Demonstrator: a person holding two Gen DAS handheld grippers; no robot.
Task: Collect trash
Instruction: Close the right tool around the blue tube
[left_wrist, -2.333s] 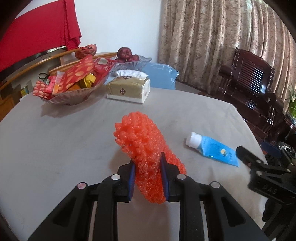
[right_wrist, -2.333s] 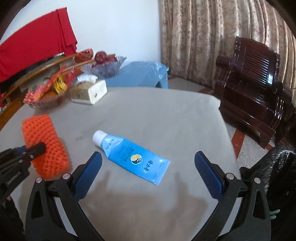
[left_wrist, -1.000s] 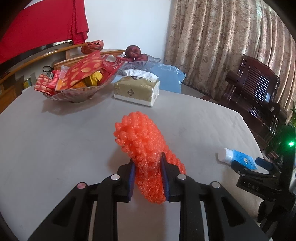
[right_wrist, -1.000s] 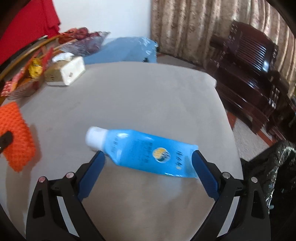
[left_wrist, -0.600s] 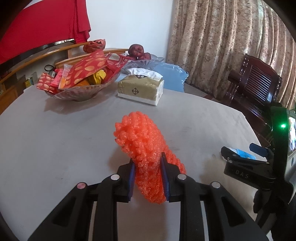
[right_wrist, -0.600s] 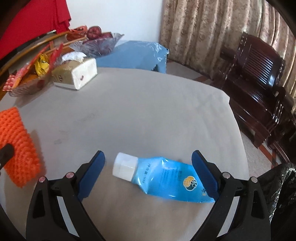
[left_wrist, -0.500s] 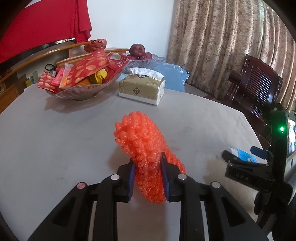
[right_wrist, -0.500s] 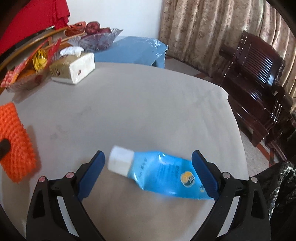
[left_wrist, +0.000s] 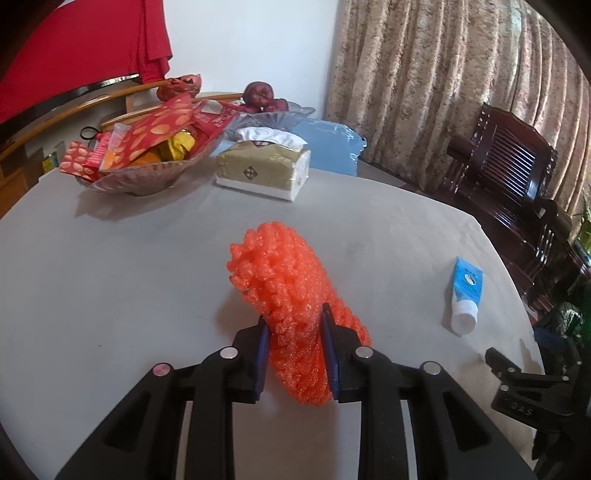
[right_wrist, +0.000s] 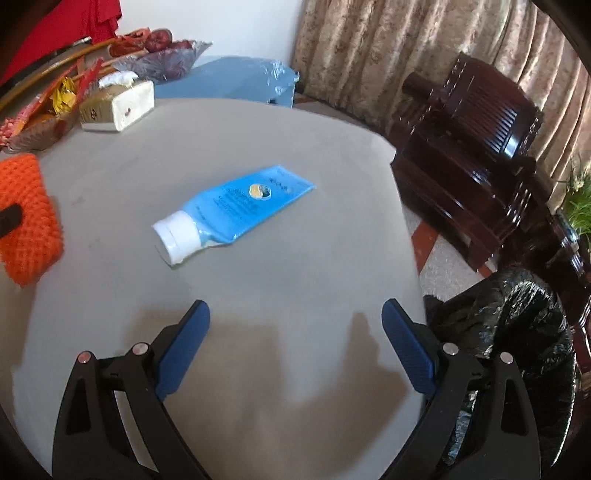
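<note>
My left gripper (left_wrist: 295, 350) is shut on an orange foam fruit net (left_wrist: 284, 284) and holds it just over the grey table (left_wrist: 110, 277). The net also shows at the left edge of the right wrist view (right_wrist: 26, 218). A blue tube with a white cap (right_wrist: 232, 210) lies flat on the table, ahead of my right gripper (right_wrist: 295, 350), which is open and empty with its jaws wide apart. The tube also shows in the left wrist view (left_wrist: 466, 295) near the table's right edge.
A glass bowl of red packets (left_wrist: 147, 155) and a tissue box (left_wrist: 264, 170) stand at the far side. A black trash bag (right_wrist: 517, 332) sits on the floor off the table's right edge. A dark wooden chair (right_wrist: 472, 129) stands beyond it.
The right gripper has pulled back from the tube without taking it. The tube has turned, its cap now toward the near left. The left gripper still holds the net.
</note>
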